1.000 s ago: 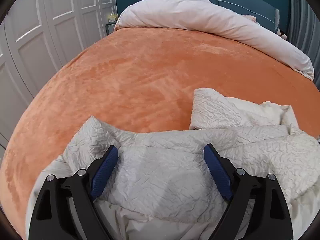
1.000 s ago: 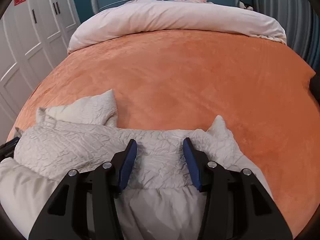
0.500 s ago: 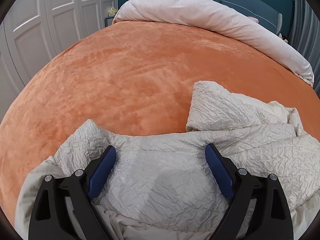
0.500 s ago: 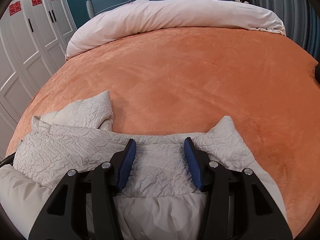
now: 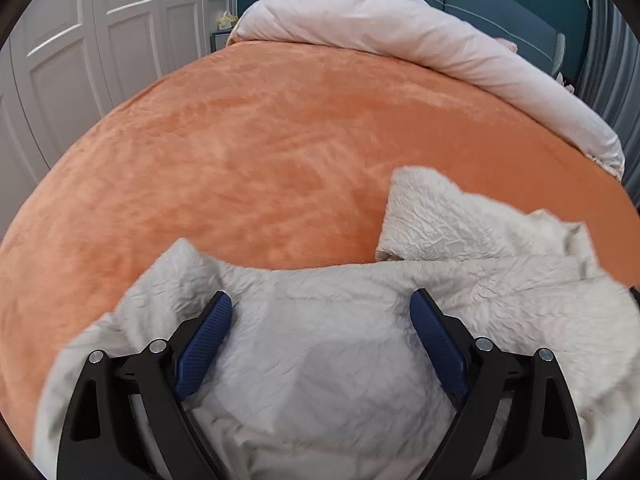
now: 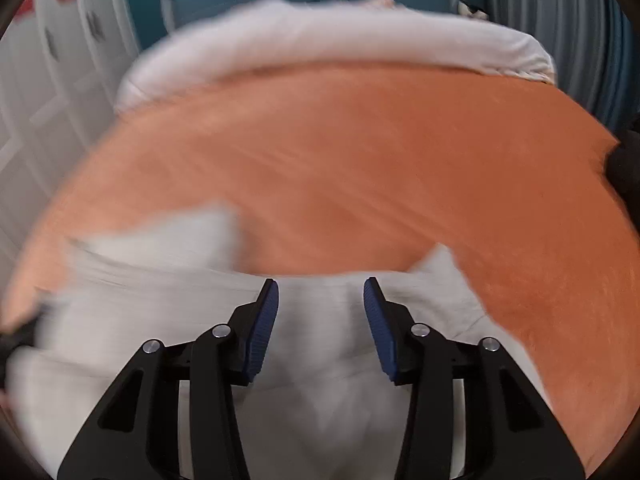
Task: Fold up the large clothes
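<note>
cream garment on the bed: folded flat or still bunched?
Still bunched. The cream garment lies rumpled near the orange blanket's front edge, one corner sticking up, uneven layers; both grippers are open over it.

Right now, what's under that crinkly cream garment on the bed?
The crinkly cream garment lies on the orange blanket, which shows all around it. Whatever sits directly beneath the garment's bunched folds is covered and cannot be seen.

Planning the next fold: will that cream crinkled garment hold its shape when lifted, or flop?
The cream garment looks floppy: it lies bunched and draped in soft folds on the orange bedspread. Its puffy, crinkled bulk suggests it is light for its size. It would probably sag between grasp points.
</note>
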Demonstrator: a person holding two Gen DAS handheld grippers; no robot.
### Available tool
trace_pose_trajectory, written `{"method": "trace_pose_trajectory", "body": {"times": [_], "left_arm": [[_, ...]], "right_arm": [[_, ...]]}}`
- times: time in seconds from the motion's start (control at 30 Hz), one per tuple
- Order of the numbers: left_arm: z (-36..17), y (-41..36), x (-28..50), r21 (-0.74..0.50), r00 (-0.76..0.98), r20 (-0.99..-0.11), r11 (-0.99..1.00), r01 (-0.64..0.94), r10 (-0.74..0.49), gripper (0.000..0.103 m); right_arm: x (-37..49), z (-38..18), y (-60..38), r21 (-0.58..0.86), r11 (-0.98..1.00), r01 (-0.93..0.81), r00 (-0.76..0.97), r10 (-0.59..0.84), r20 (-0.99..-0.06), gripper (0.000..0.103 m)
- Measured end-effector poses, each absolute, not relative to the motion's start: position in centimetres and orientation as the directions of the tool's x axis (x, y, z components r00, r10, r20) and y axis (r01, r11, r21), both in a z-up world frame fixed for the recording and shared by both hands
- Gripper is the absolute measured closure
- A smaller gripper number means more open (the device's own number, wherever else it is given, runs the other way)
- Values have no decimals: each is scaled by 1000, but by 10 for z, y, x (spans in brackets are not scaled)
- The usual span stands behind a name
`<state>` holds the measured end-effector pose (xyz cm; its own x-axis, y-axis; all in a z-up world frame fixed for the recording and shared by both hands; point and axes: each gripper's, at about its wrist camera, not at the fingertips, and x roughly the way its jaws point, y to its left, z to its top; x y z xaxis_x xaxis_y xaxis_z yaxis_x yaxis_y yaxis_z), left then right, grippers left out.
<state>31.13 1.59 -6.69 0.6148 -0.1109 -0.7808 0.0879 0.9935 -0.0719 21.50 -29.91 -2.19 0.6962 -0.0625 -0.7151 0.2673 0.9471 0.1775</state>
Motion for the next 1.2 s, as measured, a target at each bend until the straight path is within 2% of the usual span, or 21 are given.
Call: {"method": "trace_pose_trajectory", "body": {"times": [0.13, 0.23, 0.27, 0.3, 0.4, 0.47, 0.57, 0.67, 0.8, 0.83, 0.97, 1.03, 1.1, 1.2], "left_arm": [[-30, 51, 272, -120, 663, -739, 992, 48, -122, 14], [-22, 85, 237, -182, 648, -748, 983, 8, -144, 12], [-23, 92, 230, -183, 641, -754, 983, 6, -145, 12], [-26, 99, 221, -173, 634, -761, 985, 2, -135, 12], [-37, 119, 203, -148, 600, -794, 988, -36, -97, 12], [-50, 137, 192, -207, 548, -826, 975, -85, -128, 12], [-66, 163, 170, -354, 503, -831, 923, -148, -238, 12], [-71, 174, 149, -384, 498, -826, 911, -152, -264, 12], [-76, 168, 136, -349, 506, -827, 929, -122, -245, 11], [-77, 165, 134, -327, 512, -829, 938, -115, -227, 11], [-80, 156, 133, -248, 529, -834, 963, -108, -156, 8], [-77, 156, 132, -242, 517, -843, 964, -112, -151, 8], [-76, 159, 130, -257, 503, -849, 959, -123, -163, 8], [-76, 159, 128, -254, 505, -848, 959, -129, -158, 8]], "right_arm": [[201, 24, -232, 183, 980, 78, 724, 71, -686, 60], [212, 8, -183, 171, 985, -25, 658, 145, -739, 61], [222, -15, -166, 146, 988, -48, 598, 145, -788, 61], [229, -37, -154, 101, 993, -54, 563, 114, -819, 59], [234, -57, -141, 36, 998, -55, 585, 61, -809, 59], [239, -51, -145, 59, 997, -48, 560, 76, -825, 59], [226, -22, -161, 149, 989, -9, 562, 128, -817, 61], [188, 1, -179, 221, 975, 36, 601, 156, -784, 63], [154, -11, -182, 234, 971, 51, 553, 168, -816, 85], [151, -23, -176, 224, 974, 43, 528, 168, -832, 86], [150, -49, -152, 63, 998, -16, 549, 61, -834, 89], [150, -32, -149, 92, 996, 20, 536, 67, -842, 89], [139, -13, -145, 159, 987, -3, 565, 133, -814, 89], [131, -32, -133, 138, 990, -34, 508, 136, -851, 89]]}}
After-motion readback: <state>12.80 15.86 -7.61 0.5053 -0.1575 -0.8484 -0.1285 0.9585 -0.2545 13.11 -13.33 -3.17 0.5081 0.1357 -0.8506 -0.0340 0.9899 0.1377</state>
